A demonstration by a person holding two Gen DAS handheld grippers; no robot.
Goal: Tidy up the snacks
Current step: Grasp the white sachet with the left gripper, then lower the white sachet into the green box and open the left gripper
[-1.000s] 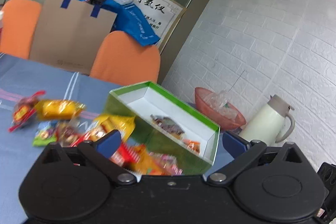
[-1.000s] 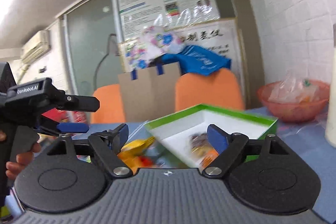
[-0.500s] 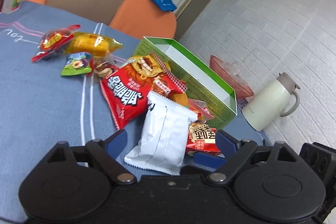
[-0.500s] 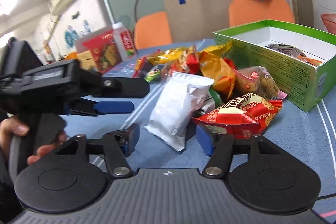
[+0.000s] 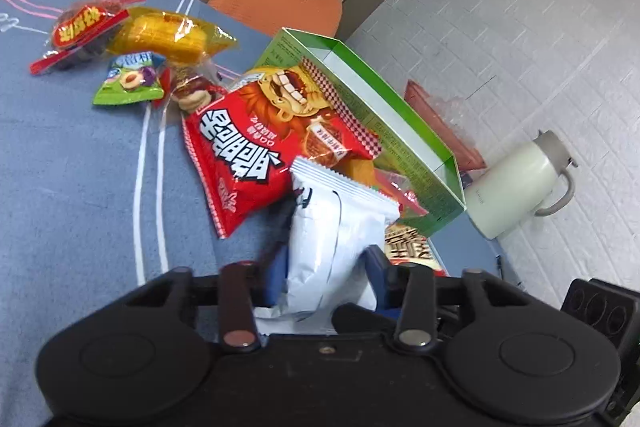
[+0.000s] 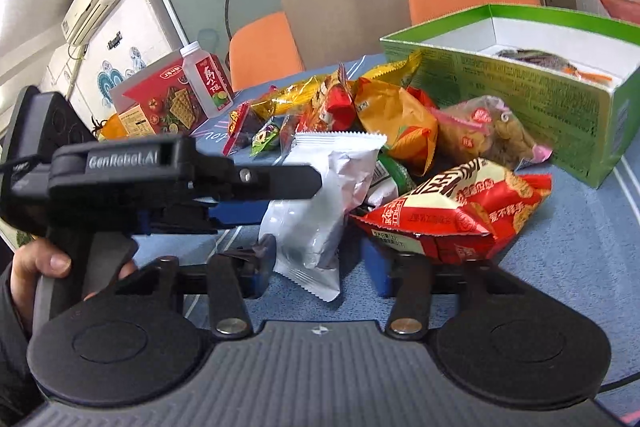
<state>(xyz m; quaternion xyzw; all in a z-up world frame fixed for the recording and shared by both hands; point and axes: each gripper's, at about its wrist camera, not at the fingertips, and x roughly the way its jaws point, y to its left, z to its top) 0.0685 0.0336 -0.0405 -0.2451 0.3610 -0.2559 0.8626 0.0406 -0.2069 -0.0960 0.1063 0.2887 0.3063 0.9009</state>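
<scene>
A white foil snack packet (image 5: 340, 227) lies at the near end of a heap of snack bags on the blue tablecloth. My left gripper (image 5: 326, 267) is shut on the white packet, blue pads pressing both its sides; it also shows in the right wrist view (image 6: 280, 195), coming in from the left. My right gripper (image 6: 320, 267) is open, its fingers either side of the packet's (image 6: 320, 211) lower end, not touching it. A big red bag (image 5: 256, 143) and a red-and-cream bag (image 6: 456, 211) lie beside it. The green box (image 6: 520, 91) holds a few snacks.
A yellow corn packet (image 5: 168, 35), a red packet (image 5: 80, 31) and a small green one (image 5: 128, 83) lie farther left. A white kettle (image 5: 516, 183) and a pink bowl (image 5: 436, 123) stand behind the box. A red cracker box (image 6: 160, 99) and bottle (image 6: 206, 79) stand at the far left.
Both grippers came down to the snack heap and moved in on the white packet. The left gripper closed on it; the right gripper's fingers now straddle its lower end.
</scene>
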